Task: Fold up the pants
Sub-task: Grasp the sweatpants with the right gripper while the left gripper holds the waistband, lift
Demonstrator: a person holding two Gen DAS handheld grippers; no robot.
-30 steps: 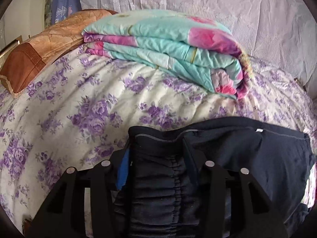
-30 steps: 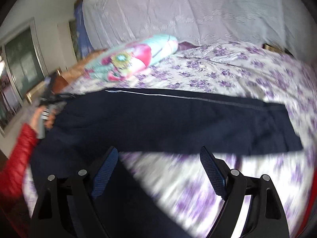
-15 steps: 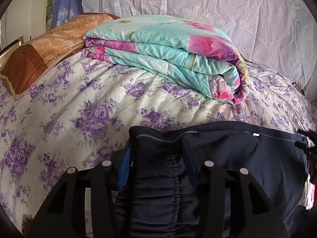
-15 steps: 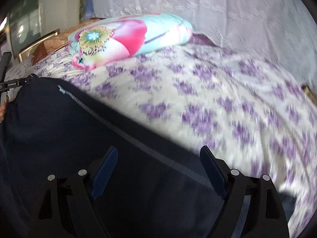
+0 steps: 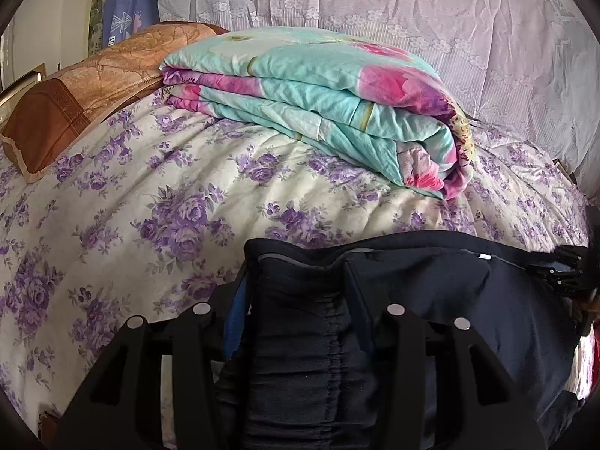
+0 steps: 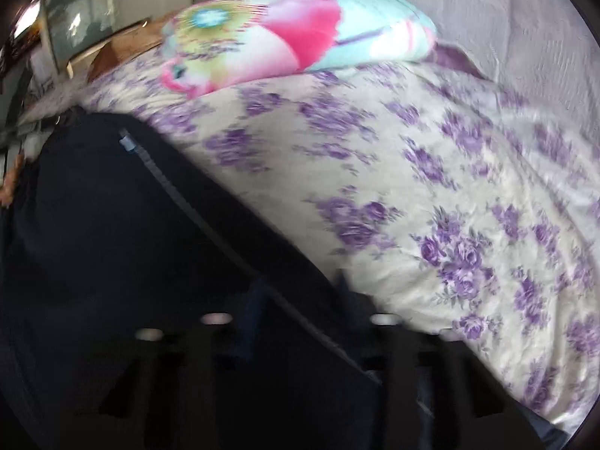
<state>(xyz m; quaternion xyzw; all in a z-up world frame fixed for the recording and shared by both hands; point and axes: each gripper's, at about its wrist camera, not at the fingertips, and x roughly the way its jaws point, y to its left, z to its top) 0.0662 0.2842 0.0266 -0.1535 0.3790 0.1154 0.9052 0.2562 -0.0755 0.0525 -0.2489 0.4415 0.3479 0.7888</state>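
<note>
Dark navy pants [image 5: 431, 300] lie on the floral bed sheet [image 5: 168, 206]. My left gripper [image 5: 296, 300] is shut on the gathered elastic waistband [image 5: 300, 337], which bunches between its jaws. In the right wrist view the pants [image 6: 112, 243] fill the lower left, with a grey side seam [image 6: 180, 202] running diagonally. My right gripper [image 6: 296, 307] is low over the pants' edge; its fingers are blurred and dark against the fabric, closer together than before. The right gripper also shows at the far right of the left wrist view [image 5: 562, 273].
A folded teal and pink quilt [image 5: 318, 105] lies on the bed behind the pants. A brown pillow [image 5: 86, 86] sits at the back left. A white lace curtain [image 5: 412, 11] hangs behind the bed. Open sheet [image 6: 450, 206] spreads to the right.
My right gripper has swung left and dropped onto the pants' edge near the waist, and its fingers have drawn together. My left gripper still holds the waistband, shifted slightly forward.
</note>
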